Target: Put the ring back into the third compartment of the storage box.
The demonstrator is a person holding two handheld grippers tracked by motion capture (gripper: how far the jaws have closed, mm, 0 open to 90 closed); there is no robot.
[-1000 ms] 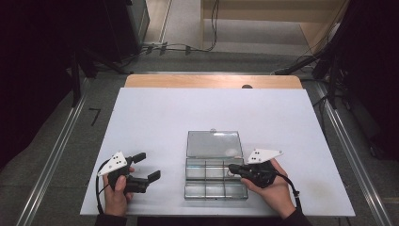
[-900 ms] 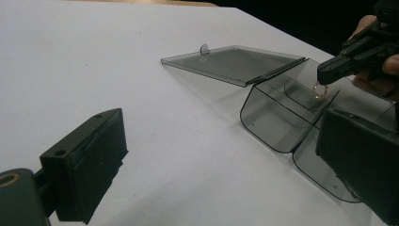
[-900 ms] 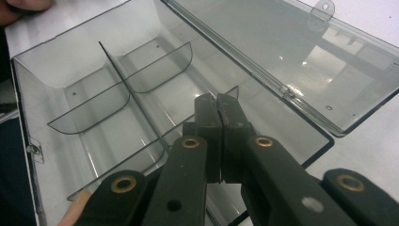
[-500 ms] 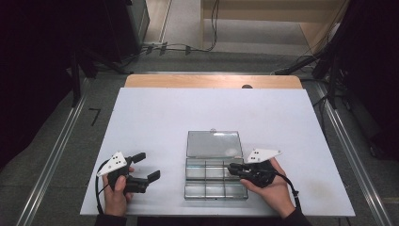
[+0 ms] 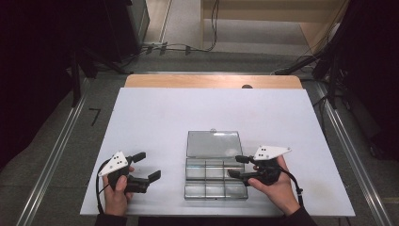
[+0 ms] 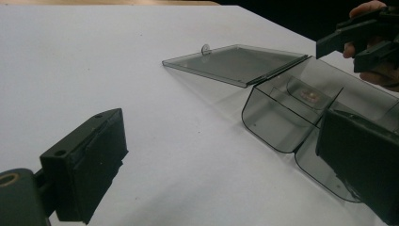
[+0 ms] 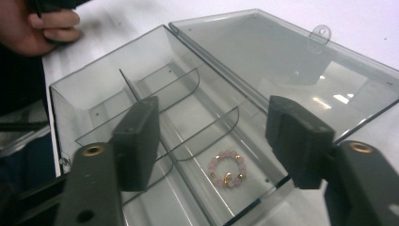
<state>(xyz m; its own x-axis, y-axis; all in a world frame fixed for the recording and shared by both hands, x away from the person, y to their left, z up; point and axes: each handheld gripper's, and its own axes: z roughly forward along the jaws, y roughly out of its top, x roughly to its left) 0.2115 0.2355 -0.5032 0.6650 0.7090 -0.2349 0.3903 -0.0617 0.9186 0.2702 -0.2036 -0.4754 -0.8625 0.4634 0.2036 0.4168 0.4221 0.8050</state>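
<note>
A clear plastic compartment box (image 5: 207, 188) sits near the table's front edge, its lid (image 5: 214, 143) folded flat behind it. A small pink bead ring with gold beads (image 7: 227, 168) lies loose in one compartment (image 6: 310, 95). My right gripper (image 5: 235, 166) hovers over the box's right side. Its jaws have just been opening and stand open (image 7: 214, 122), with nothing between them and the ring on the box floor below. My left gripper (image 5: 148, 165) rests left of the box, open and holding nothing (image 6: 226, 155). The box (image 6: 282, 117) and lid (image 6: 235, 63) lie to its right.
The white tabletop (image 5: 188, 113) stretches bare behind the box to a wooden strip (image 5: 211, 81) at its far edge. A small dark knob (image 5: 246, 86) sits on that edge. Metal rails (image 5: 51, 155) run along both sides of the table, and cables (image 5: 169, 47) lie on the floor beyond.
The right gripper's jaws have spread apart above the box's right side; they were together in both earlier frames. Both hands stay in place, and the left gripper is unchanged.
</note>
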